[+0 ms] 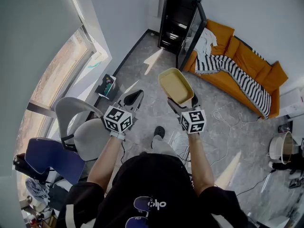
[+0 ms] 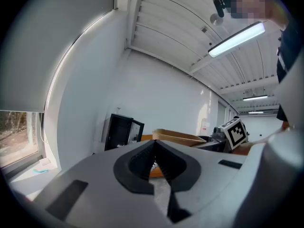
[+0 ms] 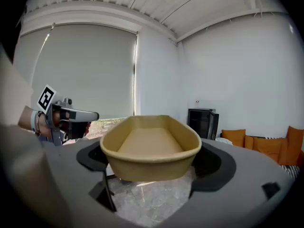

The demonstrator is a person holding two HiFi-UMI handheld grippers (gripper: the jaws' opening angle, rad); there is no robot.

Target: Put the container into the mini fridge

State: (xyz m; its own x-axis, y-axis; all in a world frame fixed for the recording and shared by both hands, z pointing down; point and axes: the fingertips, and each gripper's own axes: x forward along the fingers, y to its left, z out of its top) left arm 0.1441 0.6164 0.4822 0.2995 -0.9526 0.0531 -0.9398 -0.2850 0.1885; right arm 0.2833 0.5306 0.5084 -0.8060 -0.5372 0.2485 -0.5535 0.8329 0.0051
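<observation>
A tan, oval, empty container (image 1: 175, 85) is held up in front of me, and my right gripper (image 1: 183, 101) is shut on it, jaws spread wide on its two long sides. In the right gripper view the container (image 3: 149, 144) fills the middle. My left gripper (image 1: 135, 98) is level with it on the left, apart from it, shut with nothing between its pads. The black mini fridge (image 1: 178, 20) stands on the floor against the far wall, and its glass door (image 1: 192, 32) hangs open. It also shows in the left gripper view as the mini fridge (image 2: 121, 131).
An orange sofa (image 1: 247, 65) with a striped blanket (image 1: 232, 72) stands right of the fridge. A grey chair (image 1: 90, 132) and a blue chair (image 1: 50, 158) stand at my left by the window. Cables (image 1: 228, 118) lie on the floor, and a white bucket (image 1: 280, 146) stands at the right.
</observation>
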